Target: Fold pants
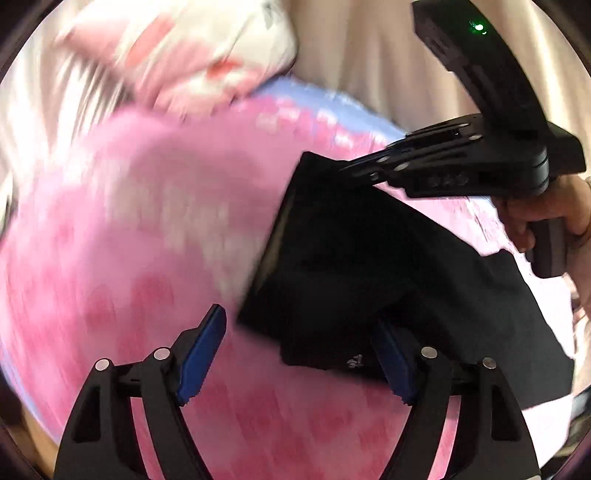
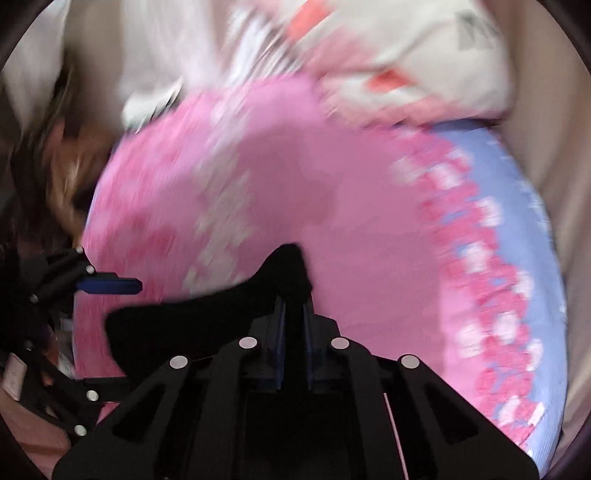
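You are looking at two matte black grippers: the left gripper (image 1: 297, 354) is showing ribbed blue pads (image 1: 201, 354) on angular fingers with triangular cut-outs and round silver pivot pins. The right gripper (image 2: 293, 325) is showing the same black frame and pins, and its body is carrying a glowing green light (image 1: 479, 27).

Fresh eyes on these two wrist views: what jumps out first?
The black pants stand out most, a dark slab against the bright pink bedspread that fills both views. The right gripper is shut on a corner of that fabric, pulling it up into a peak. The left gripper hangs open at the pants' near edge, and a white pillow with pink patches sits at the far end of the bed.
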Available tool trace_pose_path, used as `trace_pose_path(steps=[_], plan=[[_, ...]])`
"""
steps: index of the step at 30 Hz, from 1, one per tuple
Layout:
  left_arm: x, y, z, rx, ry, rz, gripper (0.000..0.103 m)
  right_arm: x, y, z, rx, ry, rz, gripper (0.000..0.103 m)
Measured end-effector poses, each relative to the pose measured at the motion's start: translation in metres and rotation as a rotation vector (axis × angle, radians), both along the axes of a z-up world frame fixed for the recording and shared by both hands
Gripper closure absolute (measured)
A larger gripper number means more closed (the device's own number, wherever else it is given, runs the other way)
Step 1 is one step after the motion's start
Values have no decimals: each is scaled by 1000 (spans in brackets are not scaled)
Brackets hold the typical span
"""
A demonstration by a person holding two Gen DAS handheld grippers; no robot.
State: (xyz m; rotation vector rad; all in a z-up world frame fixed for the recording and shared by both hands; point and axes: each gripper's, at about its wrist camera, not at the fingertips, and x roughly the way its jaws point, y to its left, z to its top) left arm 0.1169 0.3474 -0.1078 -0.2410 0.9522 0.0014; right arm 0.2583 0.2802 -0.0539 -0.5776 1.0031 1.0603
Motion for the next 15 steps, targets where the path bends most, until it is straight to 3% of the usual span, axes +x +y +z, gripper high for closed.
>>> trace_pose_path(steps=[4,7,9,10,11,15], plan=[[18,2,-9,116,68,-23,26,15,7,-41,-64,41,-51,84],[-2,14,-14,102,118,3,24,11,-30,-10,112,39,-150,84],[-20,21,-10,98,132,-1,22,5,-82,20,216,-6,-259,65],[-31,23,-8,110,139,-6,22,1,-109,29,249,-35,-317,44],[-42,22,-4,128,143,-16,22,-5,-140,36,278,-64,-383,37],[-56,18,14,270,136,7,23,-25,-258,31,160,-99,-623,37]])
